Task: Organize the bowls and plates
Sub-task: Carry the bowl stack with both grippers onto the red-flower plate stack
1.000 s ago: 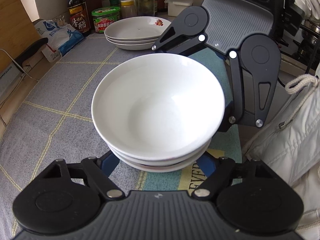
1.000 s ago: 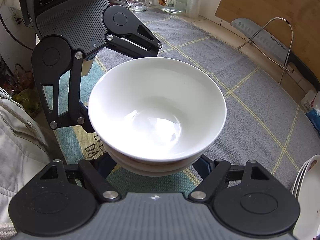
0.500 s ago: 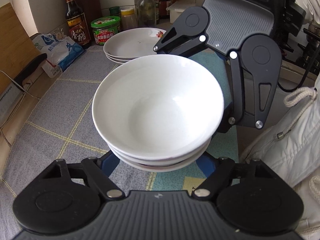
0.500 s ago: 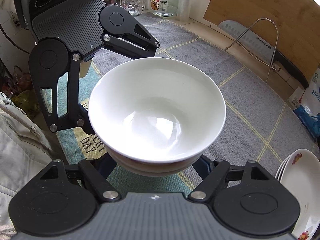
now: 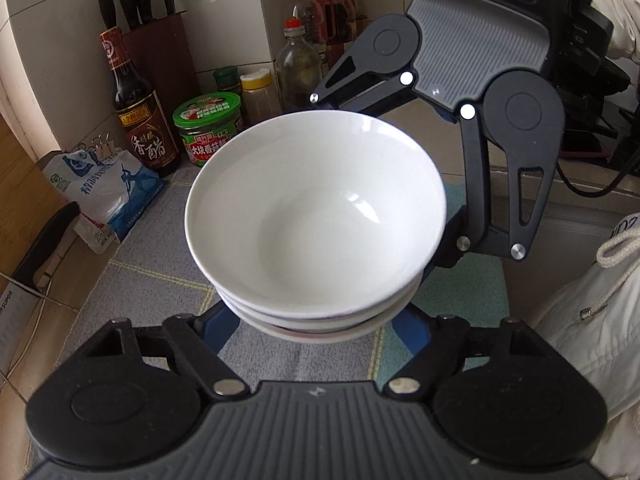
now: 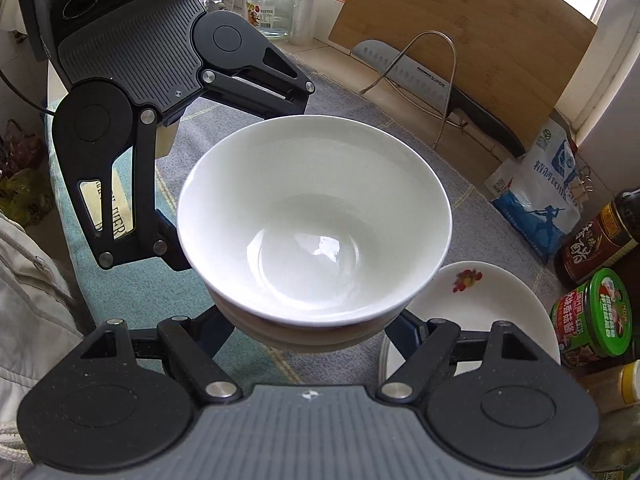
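A stack of three white bowls [image 5: 316, 216] hangs above the grey checked mat [image 5: 152, 280], gripped from two opposite sides. My left gripper [image 5: 316, 332] is shut on the stack's lower bowls, its blue fingertips [image 5: 218, 332] pressed under the rims. From the far side my right gripper [image 6: 310, 332] is shut on the same stack [image 6: 316, 220]. A pile of white plates with a flower print [image 6: 480, 300] lies on the mat just right of and below the bowls in the right wrist view. The bowls hide these plates in the left wrist view.
Behind the bowls stand a dark sauce bottle [image 5: 140, 120], a green-lidded jar [image 5: 210, 128], more bottles and a knife block. A salt bag [image 5: 104, 188] lies at the left. A cutting board [image 6: 460, 40] and cleaver [image 6: 432, 84] lean on the wall. A person's white jacket [image 5: 592, 320] is at the right.
Both grippers have carried the bowl stack up and along the counter toward the plates and bottles. The plates are now hidden by the bowls in the left view and larger in the right view.
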Motion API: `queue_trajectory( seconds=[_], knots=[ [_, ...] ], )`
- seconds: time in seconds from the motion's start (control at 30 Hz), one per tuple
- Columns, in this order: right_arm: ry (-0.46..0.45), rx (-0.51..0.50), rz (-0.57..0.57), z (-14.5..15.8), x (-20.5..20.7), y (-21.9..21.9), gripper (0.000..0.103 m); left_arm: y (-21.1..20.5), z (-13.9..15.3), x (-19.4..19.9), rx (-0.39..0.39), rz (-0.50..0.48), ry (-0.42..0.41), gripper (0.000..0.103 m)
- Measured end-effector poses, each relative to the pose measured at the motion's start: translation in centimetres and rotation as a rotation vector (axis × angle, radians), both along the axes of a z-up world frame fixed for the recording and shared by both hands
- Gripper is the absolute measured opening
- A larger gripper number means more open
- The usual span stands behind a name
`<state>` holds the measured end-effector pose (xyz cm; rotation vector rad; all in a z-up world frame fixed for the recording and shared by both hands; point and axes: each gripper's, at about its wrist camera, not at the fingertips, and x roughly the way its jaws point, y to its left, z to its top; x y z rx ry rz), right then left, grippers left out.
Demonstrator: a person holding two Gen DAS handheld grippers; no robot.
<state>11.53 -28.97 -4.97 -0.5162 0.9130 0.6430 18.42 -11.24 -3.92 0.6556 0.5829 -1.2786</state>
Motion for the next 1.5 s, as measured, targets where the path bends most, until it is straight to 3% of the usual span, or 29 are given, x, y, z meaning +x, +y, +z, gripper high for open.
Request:
queue_trajectory(
  seconds=[0.27,0.6,1.5],
  knots=[
    [-0.033,-0.035,-0.043,0.6,1.6,-5.6,0.085,-5.3,-0.2,1.3,-0.029,-0.019,-0.04,0.082],
    [-0.026,-0.047,-0.095,-0.8,3.8,-9.6,0.085,-10.4,-1.7,3.0,0.0,-0.034,-0.036,0.082],
    [0.002,-0.033,-0.15,-2.3,5.4,-11.6,0.083,-13.2,-3.2,4.8,0.016,0.001,0.029,0.082]
  ],
)
